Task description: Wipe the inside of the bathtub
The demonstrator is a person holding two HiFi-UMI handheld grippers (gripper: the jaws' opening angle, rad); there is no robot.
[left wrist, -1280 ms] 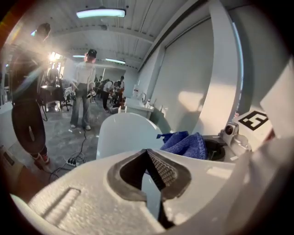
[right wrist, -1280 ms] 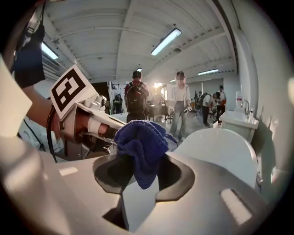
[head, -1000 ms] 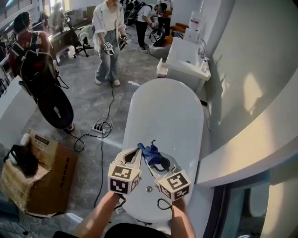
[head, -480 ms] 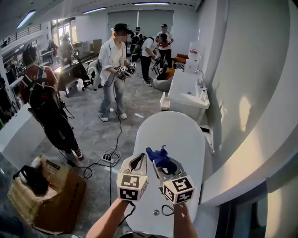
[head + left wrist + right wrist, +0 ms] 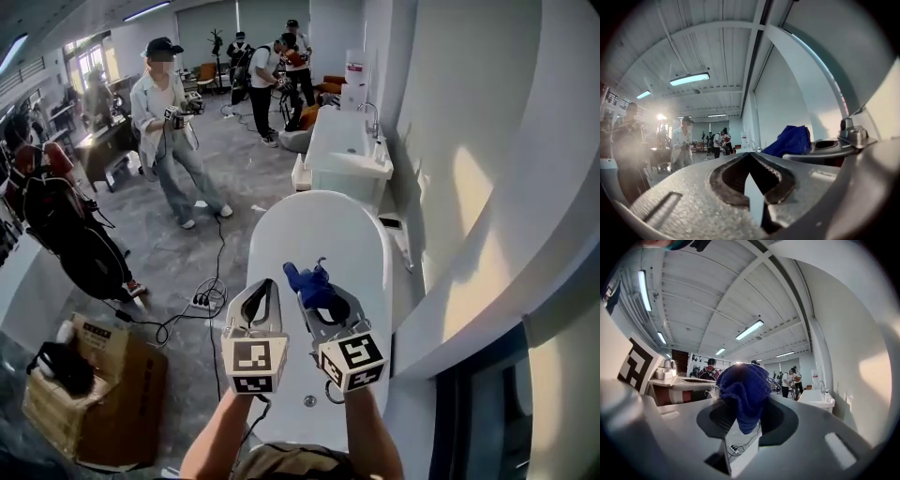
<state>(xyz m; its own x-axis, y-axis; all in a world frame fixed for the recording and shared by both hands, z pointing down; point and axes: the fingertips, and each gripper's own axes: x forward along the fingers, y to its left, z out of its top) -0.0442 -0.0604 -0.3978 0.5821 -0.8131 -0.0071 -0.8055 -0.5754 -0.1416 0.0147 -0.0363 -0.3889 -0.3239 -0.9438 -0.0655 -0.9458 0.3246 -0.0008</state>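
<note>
The bathtub (image 5: 319, 234), white and oval, lies on the floor along the wall, with both tongs held above its near end. The right tongs (image 5: 307, 302) are clenched on a crumpled blue cloth (image 5: 742, 392) that bulges past their tips. The left tongs (image 5: 751, 158), just beside them, are clenched with nothing between them. A person (image 5: 167, 122) stands well beyond the tub.

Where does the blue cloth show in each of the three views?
Head view: blue woven cloth, centre, in the right claw.
Left gripper view: right of centre.
Right gripper view: centre, clamped by that claw.
Shared landmark: white washbasin with tap, beyond the cloth.
</note>
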